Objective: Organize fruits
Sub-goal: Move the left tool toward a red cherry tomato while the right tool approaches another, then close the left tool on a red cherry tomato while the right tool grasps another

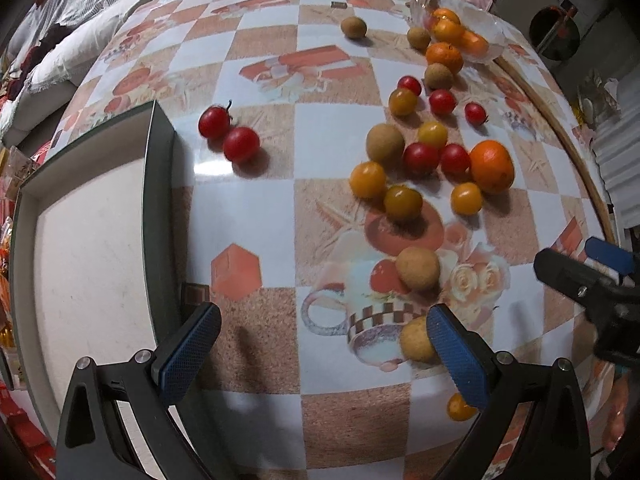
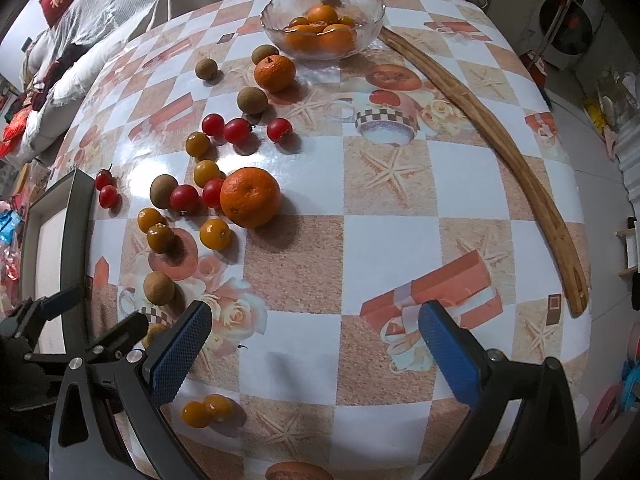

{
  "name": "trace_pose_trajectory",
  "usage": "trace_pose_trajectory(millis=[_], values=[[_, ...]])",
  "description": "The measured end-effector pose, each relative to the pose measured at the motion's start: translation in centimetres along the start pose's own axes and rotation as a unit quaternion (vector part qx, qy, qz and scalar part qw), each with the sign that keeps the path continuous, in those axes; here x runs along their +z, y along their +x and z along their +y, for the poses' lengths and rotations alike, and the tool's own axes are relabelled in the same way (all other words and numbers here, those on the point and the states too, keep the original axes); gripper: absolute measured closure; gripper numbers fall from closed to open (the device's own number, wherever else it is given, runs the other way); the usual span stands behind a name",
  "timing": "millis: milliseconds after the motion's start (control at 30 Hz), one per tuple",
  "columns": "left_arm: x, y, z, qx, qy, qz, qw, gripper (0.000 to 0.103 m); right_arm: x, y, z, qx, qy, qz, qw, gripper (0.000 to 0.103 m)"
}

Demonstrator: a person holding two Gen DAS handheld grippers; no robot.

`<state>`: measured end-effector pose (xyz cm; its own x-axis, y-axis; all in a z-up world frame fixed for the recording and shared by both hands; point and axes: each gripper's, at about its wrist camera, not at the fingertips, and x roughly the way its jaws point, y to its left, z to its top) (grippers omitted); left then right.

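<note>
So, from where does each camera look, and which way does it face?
Left wrist: sits behind the open left gripper, facing across the table over the scattered fruit toward the glass bowl; the right gripper shows at its right edge.
Right wrist: sits behind the open right gripper, facing the glass bowl; the left gripper shows at lower left.
Both share the large mandarin and the tray.

Glossy printed tablecloth (image 2: 384, 248), clear ribbed glass bowl (image 2: 360, 40), wooden stick (image 2: 500, 128), possibly rubbery textured claw pads (image 1: 192, 354)

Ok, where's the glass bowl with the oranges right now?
In the right wrist view the glass bowl sits at the table's far edge, just beyond a loose orange, beside the wooden stick.
</note>
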<state>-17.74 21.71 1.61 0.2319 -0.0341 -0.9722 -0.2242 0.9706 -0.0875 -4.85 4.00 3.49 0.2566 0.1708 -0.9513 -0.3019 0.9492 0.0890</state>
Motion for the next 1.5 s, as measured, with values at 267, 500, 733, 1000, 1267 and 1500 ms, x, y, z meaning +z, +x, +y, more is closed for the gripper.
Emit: trace_pose_trajectory(millis=[267, 500, 733, 1000, 1267, 1500], values=[[-0.2, 0.2, 1.5, 0.018, 0.001, 0.004, 0.9998, 0.000, 0.3, 0.9, 0.8, 0.008, -0.005, 0.003, 1.000, 0.000], [-0.3, 0.2, 4.1, 0.026, -0.011, 0.012, 0.9995, 0.000, 1.1, 0.7, 1.0, 0.013, -0.006, -0.006, 1.000, 0.000], [3.9, -0.9, 4.7, 0.048, -0.039, -0.023, 0.9978, 0.000, 4.3, 0.5, 0.6, 0.025, -0.004, -0.022, 0.999, 0.000], [8.8, 0.4, 5.4, 0.067, -0.084, -0.029, 0.9938, 0.006, 9.5, 2.1, 0.3, 0.029, -0.010, -0.012, 0.999, 0.000], [9.4, 2.3, 5.1, 0.080, -0.107, -0.001, 0.9911, 0.017, 10.6, 4.7, 1.2, 0.030, -0.048, 0.022, 0.998, 0.027], [9.8, 2.4, 4.5, 0.076, -0.116, -0.003, 0.9903, 0.042, 10.4, 5.5, 2.6, 0.013, -0.088, 0.021, 0.996, 0.033]])
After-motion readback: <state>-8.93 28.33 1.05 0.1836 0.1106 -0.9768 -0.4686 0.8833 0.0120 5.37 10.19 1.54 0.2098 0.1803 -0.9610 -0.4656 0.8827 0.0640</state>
